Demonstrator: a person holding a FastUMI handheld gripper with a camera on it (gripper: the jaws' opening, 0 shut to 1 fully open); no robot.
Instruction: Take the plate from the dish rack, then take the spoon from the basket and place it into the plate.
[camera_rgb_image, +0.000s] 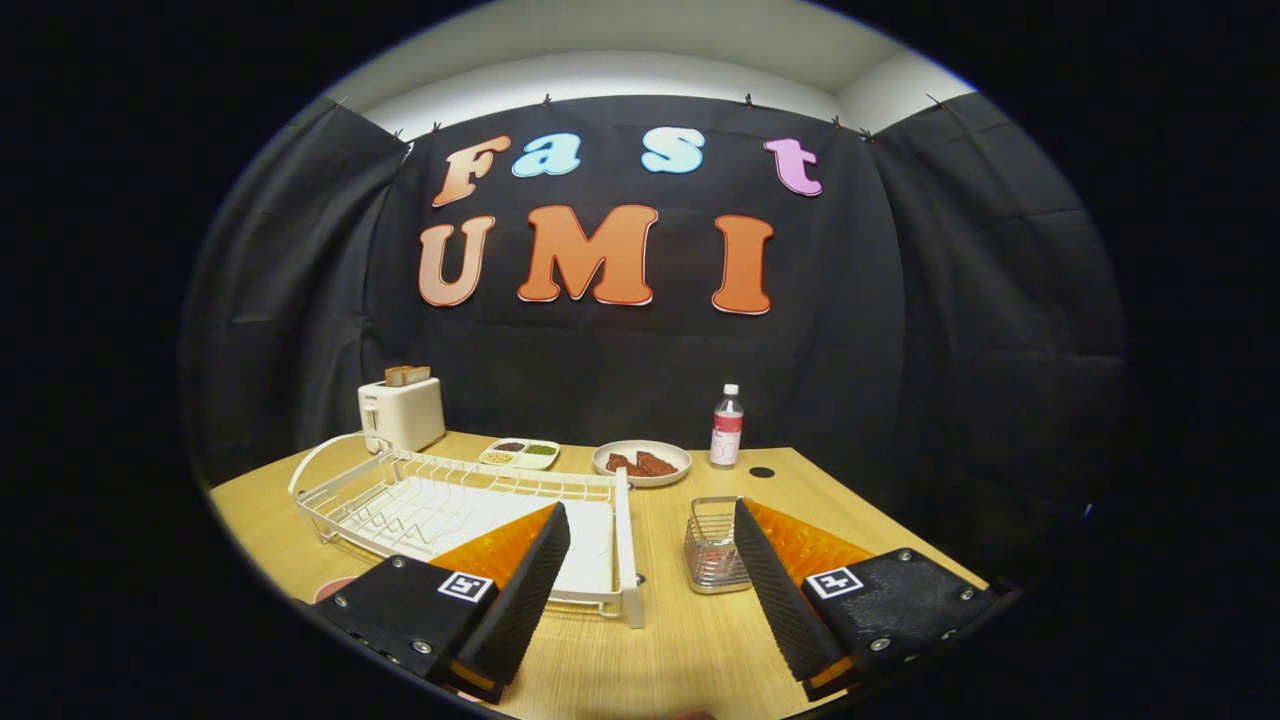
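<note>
My gripper (650, 510) is open, its two fingers spread wide above the wooden table (680, 640) with nothing between them. The white wire dish rack (450, 500) lies ahead on the left, partly behind the left finger (520, 590). Its right rim reaches into the gap between the fingers. A small metal wire basket (712, 545) stands just ahead, touching the inner side of the right finger (775, 590) in the image. A sliver of a pink rounded thing (335, 588), perhaps a plate's edge, peeks out beside the left finger.
At the back of the table stand a white toaster (402, 412) with bread, a divided dish (520, 453) of small foods, a plate of reddish food (642, 462) and a bottle (727, 427). A dark round hole (761, 471) is in the tabletop.
</note>
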